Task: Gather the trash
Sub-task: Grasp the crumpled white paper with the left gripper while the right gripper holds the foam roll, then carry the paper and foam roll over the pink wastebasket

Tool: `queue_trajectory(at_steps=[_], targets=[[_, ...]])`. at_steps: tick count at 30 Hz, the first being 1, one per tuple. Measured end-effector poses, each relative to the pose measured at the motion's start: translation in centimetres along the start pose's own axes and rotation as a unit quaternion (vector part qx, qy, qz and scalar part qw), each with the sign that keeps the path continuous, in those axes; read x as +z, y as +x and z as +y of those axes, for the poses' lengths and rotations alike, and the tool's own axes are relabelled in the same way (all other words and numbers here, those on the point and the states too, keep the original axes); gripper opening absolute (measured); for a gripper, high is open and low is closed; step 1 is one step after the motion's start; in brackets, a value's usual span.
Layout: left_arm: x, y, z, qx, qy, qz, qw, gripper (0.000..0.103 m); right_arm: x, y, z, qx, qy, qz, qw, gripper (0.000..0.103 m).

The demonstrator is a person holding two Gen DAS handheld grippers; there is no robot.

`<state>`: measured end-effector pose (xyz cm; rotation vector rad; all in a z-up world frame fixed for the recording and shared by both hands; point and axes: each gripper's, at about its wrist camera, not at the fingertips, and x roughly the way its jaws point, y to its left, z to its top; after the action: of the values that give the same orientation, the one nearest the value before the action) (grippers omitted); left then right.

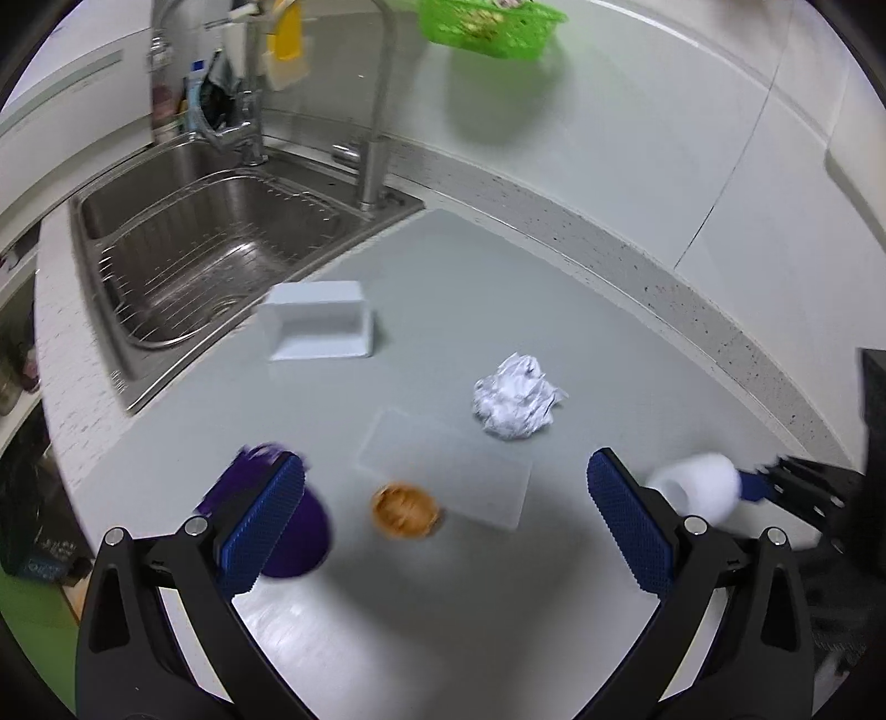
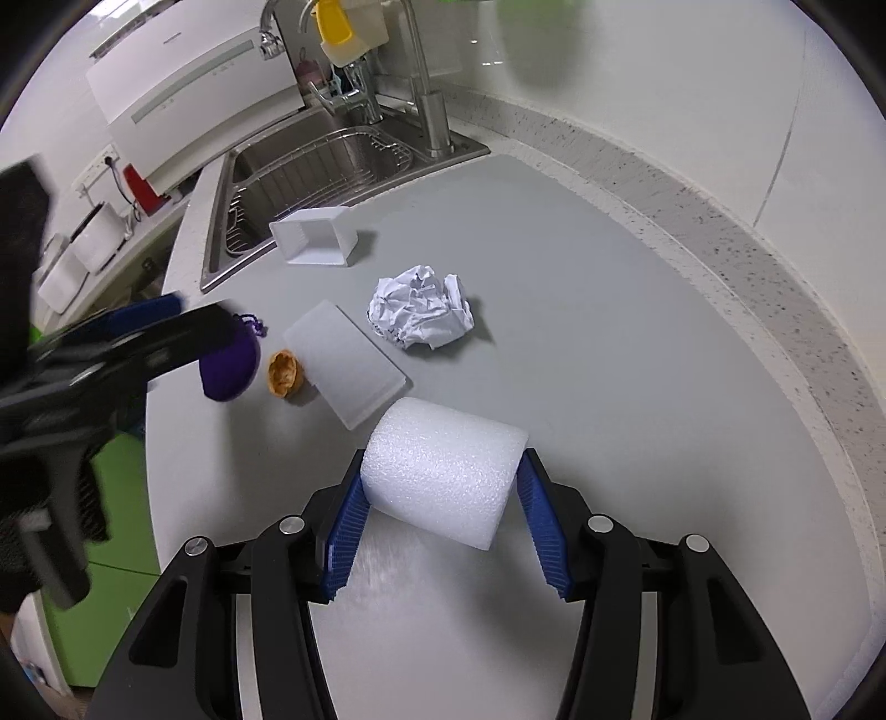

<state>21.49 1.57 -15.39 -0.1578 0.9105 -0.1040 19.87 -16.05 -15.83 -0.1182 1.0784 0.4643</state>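
My right gripper (image 2: 443,498) is shut on a white foam roll (image 2: 443,471) above the grey counter mat; the roll also shows in the left wrist view (image 1: 698,484). My left gripper (image 1: 443,509) is open and empty over a walnut shell (image 1: 406,510), which also shows in the right wrist view (image 2: 285,374). A crumpled paper ball (image 1: 518,404) (image 2: 423,313) lies further ahead. A purple pouch (image 1: 293,531) (image 2: 232,363) sits by the left finger. A white bin (image 1: 321,321) (image 2: 315,235) lies on its side near the sink.
A translucent plastic lid (image 1: 443,471) (image 2: 346,360) lies flat between shell and paper. A steel sink (image 1: 194,255) with faucets is at the left. A green basket (image 1: 487,25) sits at the far back. The counter edge drops off at the left.
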Motion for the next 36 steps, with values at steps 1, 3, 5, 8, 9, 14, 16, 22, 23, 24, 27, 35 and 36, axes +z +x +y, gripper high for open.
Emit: queue_trajectory(at_steps=[1,3,5,8,9,14,16,22,23,24,27,35,36], targets=[[0.4,0.9,-0.5,-0.004,0.005,0.005,1.0000,0.100,-0.2,-0.3,-0.2,-0.001,0.001,-0.001,1.000,0.052],[1.1,2.5,-1.4,-0.005,0.015,0.013,0.9998,0.100,-0.4,-0.7,-0.4,-0.002,0.003,-0.001,1.000,0.052],[1.7,3.8,-2.0,-0.011,0.018,0.022,0.9995,0.100,-0.7,-1.1,-0.7,-0.003,0.006,-0.001,1.000,0.052],[2.5,5.7,-2.9,-0.006,0.024,0.036,0.9991,0.100,-1.0,-1.8,-1.2,-0.005,0.011,-0.002,1.000,0.052],[2.7,6.3,-3.1,-0.006,0.025,0.041,0.9988,0.100,-1.1,-1.9,-1.3,-0.006,0.012,-0.001,1.000,0.052],[3.0,8.9,-4.4,-0.012,0.041,0.064,0.9970,0.100,-1.4,-2.6,-1.9,-0.011,0.016,-0.003,1.000,0.052],[3.1,9.9,-4.9,-0.013,0.051,0.071,0.9961,0.094,-1.5,-2.7,-2.2,-0.012,0.019,-0.003,1.000,0.052],[2.6,11.5,-5.7,-0.007,0.071,0.100,0.9924,0.049,-1.9,-3.0,-2.6,-0.014,0.021,-0.004,1.000,0.052],[2.6,11.5,-5.7,-0.009,0.071,0.101,0.9924,0.048,-1.9,-3.1,-2.6,-0.014,0.021,-0.006,1.000,0.052],[2.6,11.5,-5.8,-0.011,0.072,0.101,0.9922,0.046,-1.9,-3.2,-2.6,-0.014,0.021,-0.006,1.000,0.052],[2.6,11.3,-6.1,-0.017,0.076,0.097,0.9922,0.041,-2.0,-3.5,-2.5,-0.016,0.020,-0.009,1.000,0.052],[2.5,6.7,-6.2,-0.034,0.077,0.054,0.9950,0.039,-2.0,-5.4,-1.4,-0.015,0.003,-0.029,0.999,0.052],[2.4,5.7,-6.0,-0.033,0.076,0.047,0.9955,0.039,-1.9,-5.6,-1.1,-0.015,-0.002,-0.032,0.999,0.052]])
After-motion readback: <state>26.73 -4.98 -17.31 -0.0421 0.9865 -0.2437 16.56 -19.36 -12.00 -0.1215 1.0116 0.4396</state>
